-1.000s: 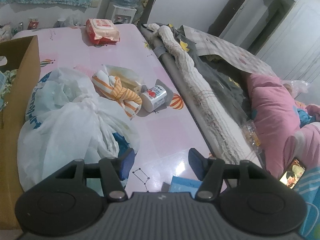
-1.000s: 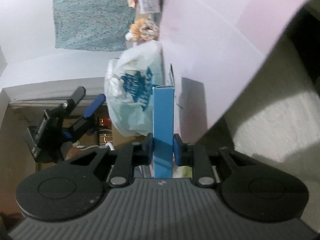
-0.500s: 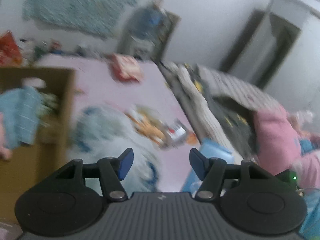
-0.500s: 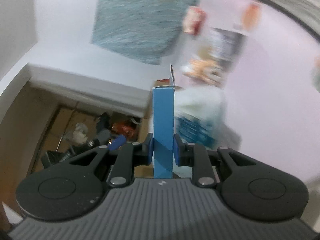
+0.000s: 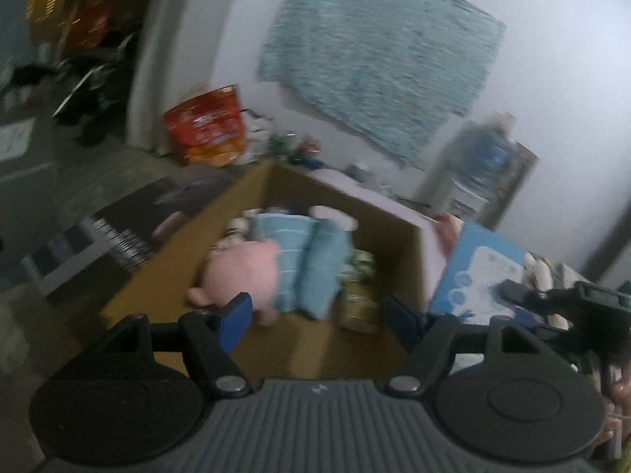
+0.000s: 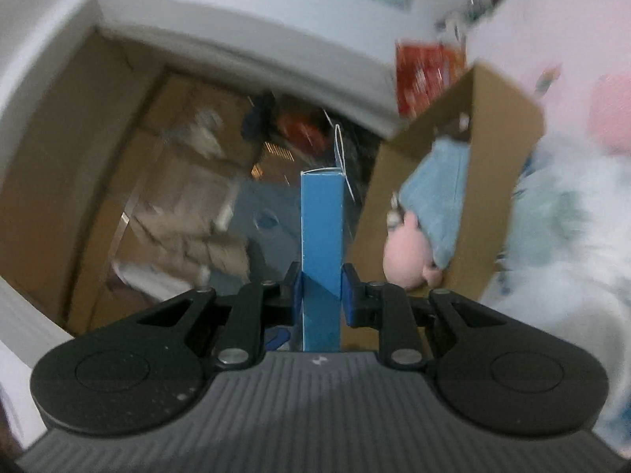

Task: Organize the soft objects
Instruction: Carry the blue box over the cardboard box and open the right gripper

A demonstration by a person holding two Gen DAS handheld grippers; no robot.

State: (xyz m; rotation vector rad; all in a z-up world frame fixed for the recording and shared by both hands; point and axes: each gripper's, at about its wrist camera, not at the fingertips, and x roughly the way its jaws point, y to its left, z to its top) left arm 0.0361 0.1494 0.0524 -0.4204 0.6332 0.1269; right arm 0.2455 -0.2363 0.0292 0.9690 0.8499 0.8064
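My right gripper is shut on a thin blue carton, held edge-on; the carton also shows in the left wrist view, just right of the cardboard box. The open cardboard box holds a pink plush toy and a folded light-blue towel. My left gripper is open and empty, hovering over the box's near side. In the right wrist view the box is tilted to the right, with the plush and towel inside. Both views are blurred.
A white plastic bag lies right of the box. An orange-red snack bag stands behind the box by the wall. A teal cloth hangs on the wall. A water dispenser stands at the back right.
Both grippers swung left from the pink table toward the cardboard box. The right gripper kept the blue carton and carried it beside the box. The left gripper stayed open.
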